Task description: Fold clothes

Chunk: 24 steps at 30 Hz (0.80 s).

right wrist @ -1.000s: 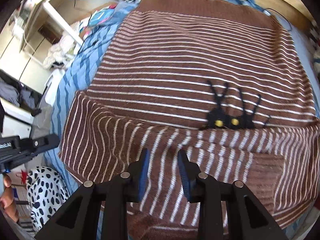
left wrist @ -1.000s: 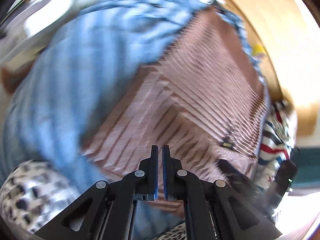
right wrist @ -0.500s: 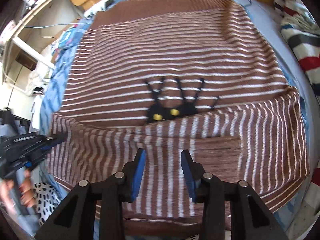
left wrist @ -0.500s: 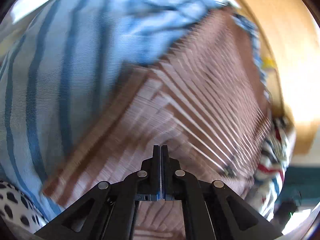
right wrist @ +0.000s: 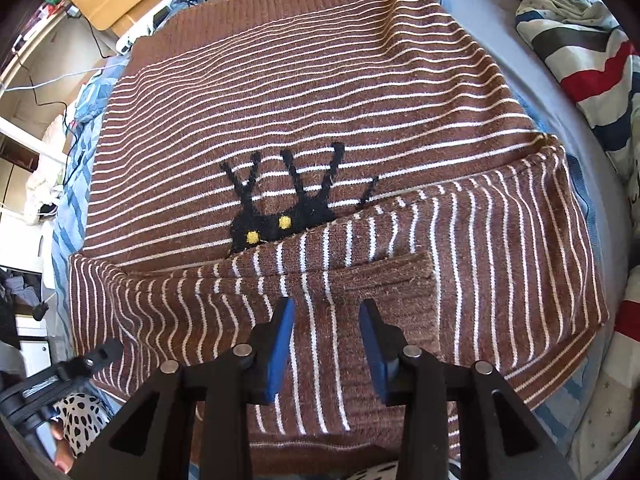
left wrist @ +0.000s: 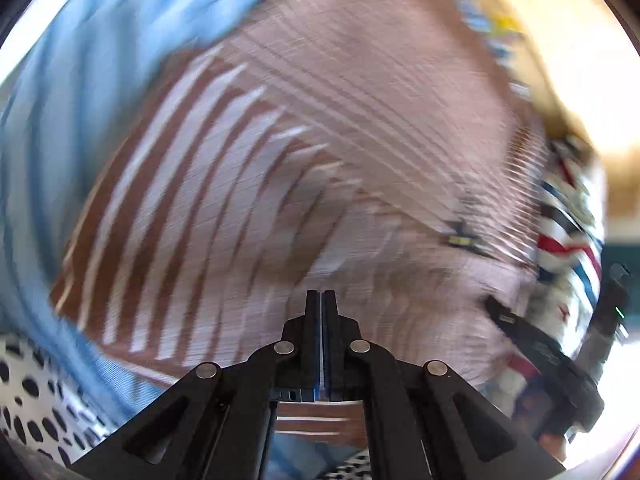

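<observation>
My left gripper (left wrist: 321, 300) has its fingers pressed together with nothing visible between them, poised over the brown striped sweater (right wrist: 304, 92); that view is badly blurred, so I cannot confirm contact with the fabric. My right gripper (right wrist: 326, 308) stands with its blue-padded jaws partly apart and closing slightly, nothing between the pads. The sweater lies spread on the blue striped bedsheet (right wrist: 66, 184) directly ahead of and beneath my right fingers. Its near portion is folded over the body, and the fold edge partly covers the black spider motif (right wrist: 276, 220) just beyond my fingertips. A ribbed cuff (right wrist: 396, 280) sits just ahead of the right pad. A multicoloured striped blanket (right wrist: 584, 48) lies well off to the right.
</observation>
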{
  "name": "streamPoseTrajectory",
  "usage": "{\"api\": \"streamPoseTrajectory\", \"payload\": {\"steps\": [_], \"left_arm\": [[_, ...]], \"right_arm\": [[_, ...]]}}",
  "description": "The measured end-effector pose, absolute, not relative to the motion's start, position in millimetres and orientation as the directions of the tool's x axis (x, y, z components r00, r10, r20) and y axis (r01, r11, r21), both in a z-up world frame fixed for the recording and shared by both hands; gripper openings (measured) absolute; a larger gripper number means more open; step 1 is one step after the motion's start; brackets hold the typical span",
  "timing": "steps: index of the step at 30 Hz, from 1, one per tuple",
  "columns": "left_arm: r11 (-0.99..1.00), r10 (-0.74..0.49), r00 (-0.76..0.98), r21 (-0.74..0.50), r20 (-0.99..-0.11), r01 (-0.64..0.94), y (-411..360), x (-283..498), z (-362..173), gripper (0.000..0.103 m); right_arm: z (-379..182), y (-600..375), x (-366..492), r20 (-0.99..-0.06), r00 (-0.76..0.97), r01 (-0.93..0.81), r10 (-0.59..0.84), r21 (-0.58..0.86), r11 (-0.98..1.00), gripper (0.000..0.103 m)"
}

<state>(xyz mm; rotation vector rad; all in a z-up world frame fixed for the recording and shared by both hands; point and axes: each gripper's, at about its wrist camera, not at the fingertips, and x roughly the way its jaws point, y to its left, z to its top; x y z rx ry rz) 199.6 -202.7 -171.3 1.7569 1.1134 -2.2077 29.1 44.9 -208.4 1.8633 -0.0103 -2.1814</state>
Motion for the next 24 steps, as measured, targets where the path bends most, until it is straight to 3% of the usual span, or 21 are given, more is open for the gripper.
{"api": "streamPoseTrajectory", "payload": {"steps": [2, 5, 7, 9, 12, 15, 19, 24], "left_arm": [[-0.731, 0.365, -0.354, -0.501, -0.861, 0.464, -194.1, 186.0, -169.1, 0.003], [-0.719, 0.301, -0.377, -0.469, -0.876, 0.513, -199.2, 180.1, -183.3, 0.003], [-0.668, 0.263, -0.363, -0.440, -0.894, 0.600, -215.5, 171.0, -209.0, 0.003], [-0.468, 0.393, -0.428, -0.577, -0.814, 0.669, -243.2, 183.2, -225.5, 0.003], [-0.339, 0.351, -0.537, -0.639, -0.767, 0.691, -271.8, 211.5, -210.0, 0.003], [-0.318, 0.321, -0.539, -0.625, -0.779, 0.713, -285.0, 228.5, -202.9, 0.003], [-0.338, 0.393, -0.503, -0.630, -0.770, 0.699, -276.5, 233.2, -201.3, 0.003], [-0.608, 0.358, -0.368, -0.513, -0.858, 0.606, -228.9, 214.7, -192.0, 0.003]], "right_arm": [[-215.4, 46.3, 24.1, -0.980, -0.136, 0.194, -0.145, 0.117, -0.974, 0.037], [-232.3, 53.6, 13.4, -0.989, -0.140, 0.175, -0.052, 0.027, -0.984, 0.037], [-233.2, 65.6, 8.5, -0.987, -0.113, 0.131, -0.116, 0.101, -0.986, 0.037], [-222.0, 73.2, 11.1, -0.983, -0.122, 0.127, -0.139, 0.124, -0.984, 0.037], [-203.4, 71.1, 30.8, -0.973, -0.137, 0.185, -0.185, 0.158, -0.970, 0.041], [-201.2, 45.9, 54.9, -0.961, -0.095, 0.244, -0.259, 0.230, -0.942, 0.042], [-217.1, -11.6, 76.1, -0.947, -0.053, 0.354, -0.317, 0.279, -0.893, 0.041], [-232.9, -68.3, 91.4, -0.951, -0.081, 0.463, -0.298, 0.228, -0.857, 0.034]]}}
